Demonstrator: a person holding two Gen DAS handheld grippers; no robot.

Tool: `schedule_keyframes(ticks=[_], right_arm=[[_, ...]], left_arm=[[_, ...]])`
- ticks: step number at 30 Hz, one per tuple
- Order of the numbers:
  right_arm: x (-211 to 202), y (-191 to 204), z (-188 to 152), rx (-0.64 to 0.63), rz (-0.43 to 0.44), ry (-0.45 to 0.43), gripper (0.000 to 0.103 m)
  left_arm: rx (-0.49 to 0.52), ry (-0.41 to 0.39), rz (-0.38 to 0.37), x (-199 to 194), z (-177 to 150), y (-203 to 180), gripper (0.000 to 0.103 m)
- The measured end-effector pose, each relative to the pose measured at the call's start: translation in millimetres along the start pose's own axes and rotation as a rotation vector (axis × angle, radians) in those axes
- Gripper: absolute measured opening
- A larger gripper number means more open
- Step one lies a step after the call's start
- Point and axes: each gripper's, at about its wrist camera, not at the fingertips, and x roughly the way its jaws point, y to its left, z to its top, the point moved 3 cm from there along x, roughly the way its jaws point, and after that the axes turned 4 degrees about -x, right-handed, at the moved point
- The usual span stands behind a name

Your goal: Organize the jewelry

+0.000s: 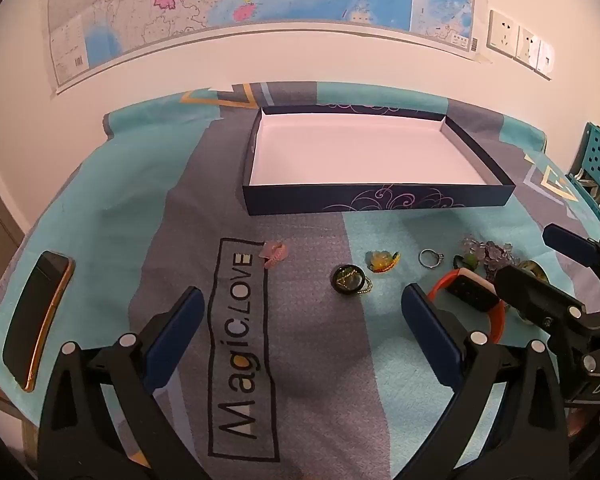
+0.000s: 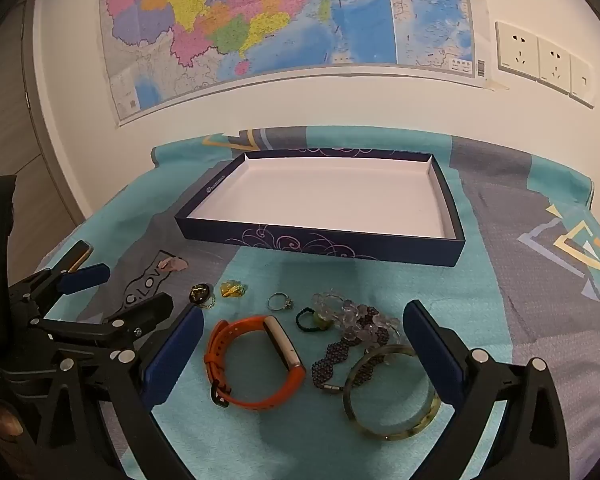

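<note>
- Left claw [image 1: 300, 312]: blue-padded fingers spread wide apart, nothing held; it is poised above the printed cloth [image 1: 140, 200] near the black pendant [image 1: 348, 279].
- Right claw [image 2: 303, 332]: fingers likewise wide apart and gripping nothing; the watch [image 2: 256, 360] and the bangle [image 2: 388, 392] are seen lying between them on the cloth.
- Box [image 2: 320, 246]: shallow rectangular cardboard tray, dark blue walls with pale swirl print, plain white inside; set on the tabletop beyond the jewelry, with nothing seen inside.
- Watch: orange rubbery strap, dark rectangular face, resting on its side.
- Bangle: smooth, round, translucent olive-green, touching the beaded bracelet [image 2: 340, 360].
- Beaded bracelet: small dark purple beads woven in a flat band, with a metal clasp.
- Crystal cluster [image 2: 356, 316]: pale lilac faceted beads, heaped just behind the beaded bracelet.
- Green cord ring [image 2: 312, 318]: thin loop bearing a pale stone.
- Silver ring [image 2: 279, 302]: thin metal band with a small setting.
- Yellow charm [image 2: 232, 289]: glossy amber piece.
- Black pendant: round, glossy, on a fine gold chain.
- Pink clip [image 1: 274, 254]: small, lying apart at the left.
- Phone [image 1: 36, 316]: dark slab with a gold edge, at the cloth's left margin.
</note>
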Motion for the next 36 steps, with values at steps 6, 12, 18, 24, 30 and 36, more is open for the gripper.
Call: schedule_keyframes(ticks=[6, 12, 18, 24, 30, 36], right_arm=[[1.2, 0.1, -0.5, -0.004, -0.004, 0.001, 0.097], [3.7, -1.5, 0.2, -0.009, -0.009, 0.003, 0.097], [1.9, 0.5, -1.3, -0.012, -0.01, 0.004, 0.097], [1.3, -1.0, -2.7, -0.012, -0.009, 0.006, 0.097], [2.4, -0.9, -1.9, -0.011, -0.009, 0.012, 0.097], [2.8, -0.2, -1.9, -0.013, -0.011, 0.013, 0.097]], left_arm=[[-0.014, 0.013, 0.0, 2.6, 1.4, -1.4, 0.097], [-0.018, 0.014, 0.003, 1.3, 0.3, -1.7, 0.097], [-0.016, 0.012, -0.002, 1.4, 0.7, -0.2, 0.097], [-0.021, 0.013, -0.001, 3.0, 2.2, 1.4, 0.097], [-0.021, 0.012, -0.001, 3.4, 2.1, 0.8, 0.097], [-0.022, 0.013, -0.001, 3.1, 2.9, 0.3, 0.097]])
